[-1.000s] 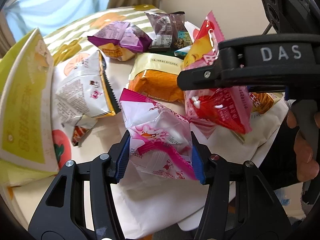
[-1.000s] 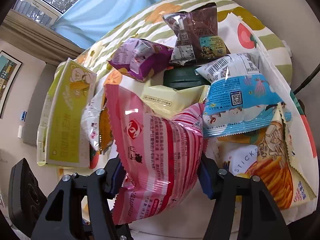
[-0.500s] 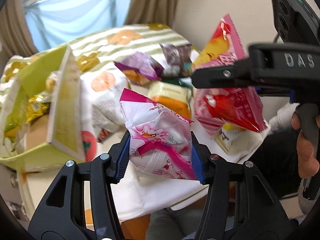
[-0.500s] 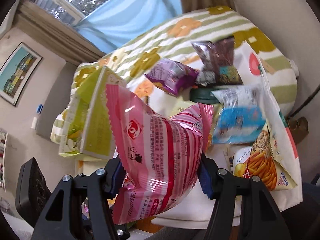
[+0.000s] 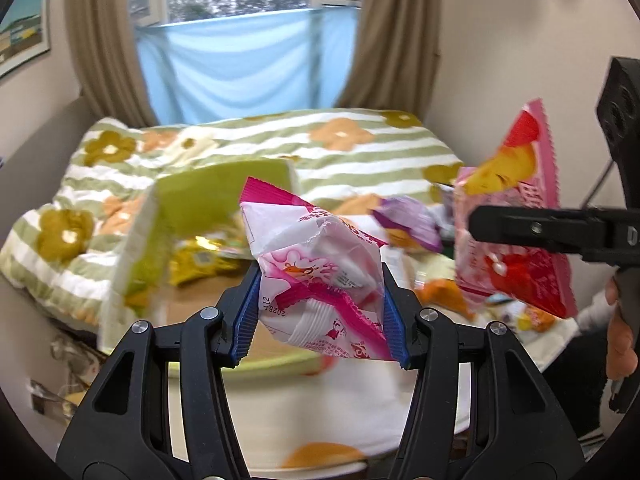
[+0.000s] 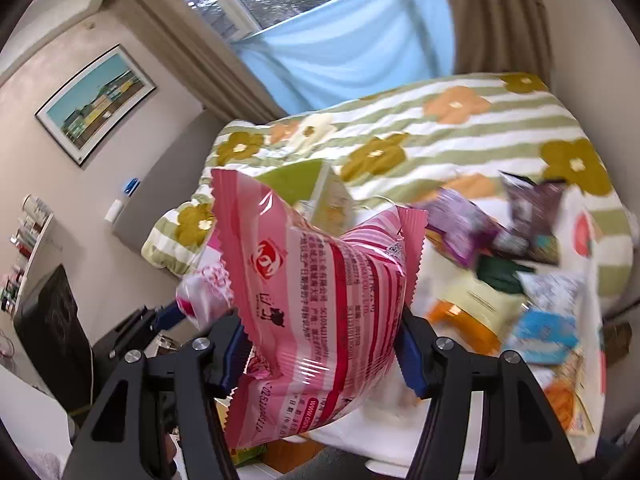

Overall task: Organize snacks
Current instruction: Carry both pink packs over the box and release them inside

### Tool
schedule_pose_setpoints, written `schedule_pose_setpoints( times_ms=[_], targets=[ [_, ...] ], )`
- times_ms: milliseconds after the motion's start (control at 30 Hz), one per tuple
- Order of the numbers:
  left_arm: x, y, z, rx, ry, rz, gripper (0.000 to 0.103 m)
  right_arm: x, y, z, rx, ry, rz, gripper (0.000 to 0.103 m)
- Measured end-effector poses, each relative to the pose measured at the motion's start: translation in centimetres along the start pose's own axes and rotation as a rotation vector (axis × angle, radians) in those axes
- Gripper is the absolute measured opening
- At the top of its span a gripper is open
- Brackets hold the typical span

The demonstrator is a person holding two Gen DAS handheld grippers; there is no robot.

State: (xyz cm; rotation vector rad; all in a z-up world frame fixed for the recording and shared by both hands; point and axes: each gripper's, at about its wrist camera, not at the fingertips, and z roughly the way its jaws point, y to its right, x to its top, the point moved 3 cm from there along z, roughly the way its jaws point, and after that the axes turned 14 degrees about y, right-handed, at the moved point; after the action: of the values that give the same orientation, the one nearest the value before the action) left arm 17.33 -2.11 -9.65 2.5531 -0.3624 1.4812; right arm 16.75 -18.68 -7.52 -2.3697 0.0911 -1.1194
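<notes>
Left gripper (image 5: 320,316): clenched on the white pack (image 5: 316,276), blue pads pressing both flanks so the film bulges between them.
Right gripper (image 6: 322,344): clenched on the pink bag (image 6: 320,316); from the left wrist view the same bag hangs under its black finger at the right.
White pack: in the air in front of the green box (image 5: 200,216), clear of the table.
Pink bag: also in the air, above the table's near edge, its serrated top seam standing up over the jaws.
Handling: both look light, air-filled and soft; the film is slick and crinkles, so a hard squeeze would likely crush what is inside or burst a seam. A hold across the puffed middle, as now, looks safe; a seam edge would be a firmer but smaller grip.
Box: open, tilted, with yellow packs (image 5: 200,260) inside; blurred, so the contents are unclear.
Pose: both grippers are level and point toward the bed (image 5: 360,144), left one nearer the box, right one beside it at the right.
Remaining snacks: purple bag (image 6: 460,220), dark bag (image 6: 532,208), blue bag (image 6: 548,328) and orange pack (image 6: 464,320) lie on the table (image 6: 440,280).
Likely step: carrying both to the box.
</notes>
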Motion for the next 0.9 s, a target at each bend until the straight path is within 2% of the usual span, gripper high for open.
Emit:
schedule_pose_setpoints(
  times_ms=[267, 400, 567, 733, 833, 900],
  targets=[
    [0.3, -10.8, 3.8, 0.022, -0.072, -0.027, 0.049, 0.9, -5.7, 7.6, 0.016, -0.007, 0.004, 0.058],
    [-0.5, -14.3, 6.6, 0.001, -0.132, -0.036, 0.05, 0.6, -8.3, 11.2, 0.001, -0.026, 0.014, 0.058],
    [-2.0, -16.6, 10.2, -0.067, -0.204, -0.019, 0.05, 0.3, -9.9, 14.1, -0.049, -0.045, 0.046, 0.058],
    [-3.5, -17.8, 13.4, -0.112, -0.281, -0.01, 0.05, -0.3, -9.8, 16.0, -0.118, -0.062, 0.094, 0.058],
    [-3.8, -18.0, 14.6, -0.128, -0.302, -0.007, 0.065, -0.6, -9.7, 16.8, -0.154, -0.073, 0.114, 0.058],
    [-3.7, -18.0, 14.8, -0.115, -0.306, 0.006, 0.096, -0.8, -9.5, 17.3, -0.171, -0.083, 0.123, 0.058]
  ],
)
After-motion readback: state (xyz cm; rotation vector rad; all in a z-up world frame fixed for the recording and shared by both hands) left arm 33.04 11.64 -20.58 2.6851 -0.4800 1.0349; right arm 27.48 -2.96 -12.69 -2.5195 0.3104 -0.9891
